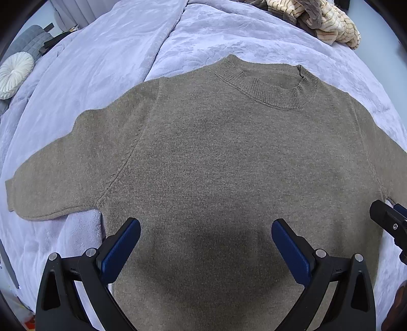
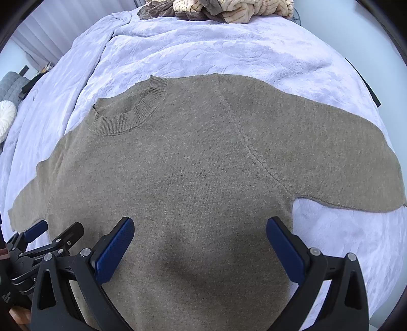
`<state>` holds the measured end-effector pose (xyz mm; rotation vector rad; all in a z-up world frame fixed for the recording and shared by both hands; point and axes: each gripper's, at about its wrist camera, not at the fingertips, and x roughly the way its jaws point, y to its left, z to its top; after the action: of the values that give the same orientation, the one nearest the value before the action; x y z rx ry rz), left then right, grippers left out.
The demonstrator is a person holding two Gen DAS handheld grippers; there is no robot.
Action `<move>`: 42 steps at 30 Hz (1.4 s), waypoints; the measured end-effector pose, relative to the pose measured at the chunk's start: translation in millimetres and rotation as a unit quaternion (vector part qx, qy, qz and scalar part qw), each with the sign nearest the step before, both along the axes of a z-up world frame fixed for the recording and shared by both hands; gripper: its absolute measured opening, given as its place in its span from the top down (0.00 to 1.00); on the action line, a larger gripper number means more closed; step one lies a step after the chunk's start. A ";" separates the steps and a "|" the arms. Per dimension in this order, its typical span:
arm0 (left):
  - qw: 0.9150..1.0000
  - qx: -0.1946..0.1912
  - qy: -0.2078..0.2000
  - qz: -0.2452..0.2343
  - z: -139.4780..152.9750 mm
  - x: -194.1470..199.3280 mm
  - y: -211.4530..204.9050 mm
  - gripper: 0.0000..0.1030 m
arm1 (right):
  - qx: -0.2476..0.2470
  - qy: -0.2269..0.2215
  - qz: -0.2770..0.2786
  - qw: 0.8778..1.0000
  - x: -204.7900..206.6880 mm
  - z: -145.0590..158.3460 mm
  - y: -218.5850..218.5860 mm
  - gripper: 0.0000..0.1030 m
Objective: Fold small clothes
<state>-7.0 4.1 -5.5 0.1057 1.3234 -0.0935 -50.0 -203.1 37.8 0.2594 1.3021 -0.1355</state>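
Observation:
A grey-brown knit sweater (image 1: 216, 157) lies flat and spread out on a lilac bedspread (image 1: 106, 66), collar away from me, both sleeves out to the sides. It also shows in the right wrist view (image 2: 193, 173). My left gripper (image 1: 206, 226) is open and empty, hovering over the sweater's lower body near its left side. My right gripper (image 2: 199, 225) is open and empty over the lower body near its right side. The right gripper shows at the right edge of the left wrist view (image 1: 389, 221). The left gripper shows at the lower left of the right wrist view (image 2: 58, 231).
A heap of cream-and-brown striped fleece clothes (image 1: 323, 20) lies at the far end of the bed, also in the right wrist view (image 2: 229, 10). A round white cushion (image 1: 15, 73) and a grey quilted seat (image 1: 30, 38) stand beyond the bed's left edge.

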 end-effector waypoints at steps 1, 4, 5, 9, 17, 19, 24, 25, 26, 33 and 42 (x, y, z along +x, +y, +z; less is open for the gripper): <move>1.000 0.000 0.000 0.000 -0.1 0.2 0.4 0.00 | 0.000 0.001 0.001 1.000 -0.2 -0.2 0.7 0.00; 1.000 0.000 0.000 0.001 -0.1 0.2 -0.4 0.00 | -0.002 0.003 0.003 1.000 -0.6 -0.7 2.1 0.00; 1.000 0.000 0.000 0.001 0.1 -0.1 -0.5 0.00 | -0.003 0.004 0.003 1.000 -0.6 -0.9 2.5 0.00; 1.000 0.001 0.001 0.003 -0.2 0.0 0.0 0.00 | -0.005 0.007 0.005 1.000 0.6 -1.7 2.1 0.00; 1.000 0.004 0.001 0.004 -1.6 1.7 1.2 0.00 | -0.014 0.012 0.010 1.000 3.9 -3.4 2.6 0.00; 1.000 0.004 0.002 0.003 -2.4 2.4 1.2 0.00 | -0.016 0.013 0.011 1.000 4.5 -3.7 3.2 0.00; 1.000 0.004 0.004 0.003 -4.0 3.4 1.7 0.00 | -0.019 0.016 0.015 1.000 6.0 -3.9 4.7 0.00; 1.000 0.004 0.003 0.003 -3.8 2.7 1.5 0.00 | -0.020 0.016 0.016 1.000 6.2 -3.6 5.2 0.00; 1.000 0.004 0.003 0.004 -3.8 2.6 1.4 0.00 | -0.020 0.016 0.016 1.000 6.1 -3.1 5.7 0.00; 1.000 0.004 0.002 0.003 -4.7 2.4 0.2 0.00 | -0.021 0.018 0.016 0.999 6.5 -3.5 5.9 0.00; 1.000 0.004 0.003 0.004 -4.9 1.5 -0.9 0.00 | -0.022 0.018 0.016 0.999 6.5 -4.6 5.4 0.00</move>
<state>-5.5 3.3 -10.4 0.1079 1.3294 -0.0818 -43.5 -197.7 33.2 0.1989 1.3369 -0.1415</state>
